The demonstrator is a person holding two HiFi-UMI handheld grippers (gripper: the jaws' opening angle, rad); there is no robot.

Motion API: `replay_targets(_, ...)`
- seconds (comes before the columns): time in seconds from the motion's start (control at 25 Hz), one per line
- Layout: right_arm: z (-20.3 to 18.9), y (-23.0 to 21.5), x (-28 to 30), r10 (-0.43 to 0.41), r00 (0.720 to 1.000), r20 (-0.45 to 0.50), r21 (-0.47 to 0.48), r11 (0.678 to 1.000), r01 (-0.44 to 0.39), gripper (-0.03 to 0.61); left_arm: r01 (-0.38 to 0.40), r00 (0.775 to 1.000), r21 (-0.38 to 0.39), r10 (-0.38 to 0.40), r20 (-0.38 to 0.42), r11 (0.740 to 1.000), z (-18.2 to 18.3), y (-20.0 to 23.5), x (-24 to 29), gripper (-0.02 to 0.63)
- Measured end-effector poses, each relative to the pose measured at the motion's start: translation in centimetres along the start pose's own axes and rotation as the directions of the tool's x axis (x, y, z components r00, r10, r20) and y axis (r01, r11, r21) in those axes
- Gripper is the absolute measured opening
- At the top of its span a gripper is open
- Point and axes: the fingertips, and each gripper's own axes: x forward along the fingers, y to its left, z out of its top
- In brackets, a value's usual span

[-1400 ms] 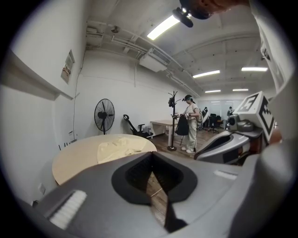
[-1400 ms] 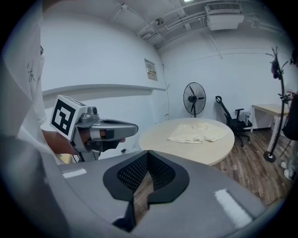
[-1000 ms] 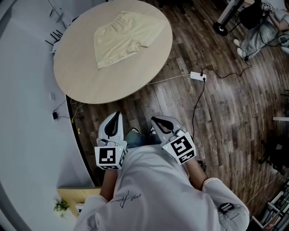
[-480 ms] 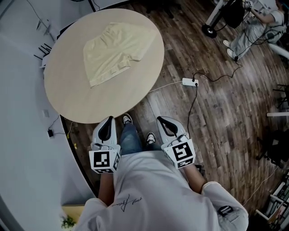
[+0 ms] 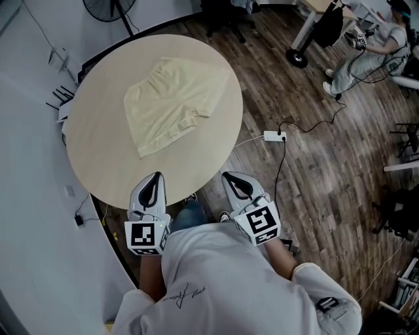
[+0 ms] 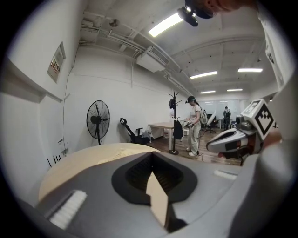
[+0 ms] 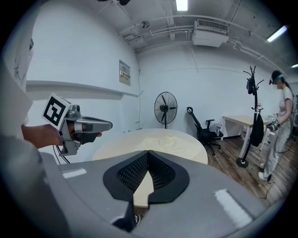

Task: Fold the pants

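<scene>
The pale cream pants (image 5: 171,105) lie spread flat and lightly creased on the round wooden table (image 5: 98,147), just toward 1 o'clock of its centre, their narrowest corner pointing to 7 o'clock.

Fan (image 5: 105,8): standing beyond the round surface (image 5: 98,163), by the wall.
Power strip (image 5: 274,136): on the wooden floor (image 5: 340,170), cable attached.
</scene>
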Motion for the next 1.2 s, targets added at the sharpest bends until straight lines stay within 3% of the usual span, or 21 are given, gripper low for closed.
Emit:
replay_targets(0.36,3.2,2.1,5.9,-0.023,1.000,-0.019,-0.019,1.000,0.022,-0.006,0.066,0.997,0.052,-0.067,0.023,0.996,2.1,7.5,2.6,0.042)
replay_targets(0.56,5.2,2.4,8.7,-0.058,0.998,-0.005,-0.041,0.998,0.057,-0.006,0.140,0.989,0.072,-0.143,0.042,0.988,2.8,11.0,4.0,0.042)
replay_targets(0.92,4.1,2.5,10.7,-0.117,0.991,-0.063,-0.064,0.992,0.113,-0.006,0.208,0.976,0.123,-0.214,0.040,0.970,3.8,15.8,7.0,0.042)
replay_targets(1.2,3.2,1.2,11.6,-0.150,0.984,-0.094,-0.064,0.987,0.144,-0.006,0.246,0.968,0.228,-0.249,-0.012,0.942,3.6,17.9,9.7,0.041)
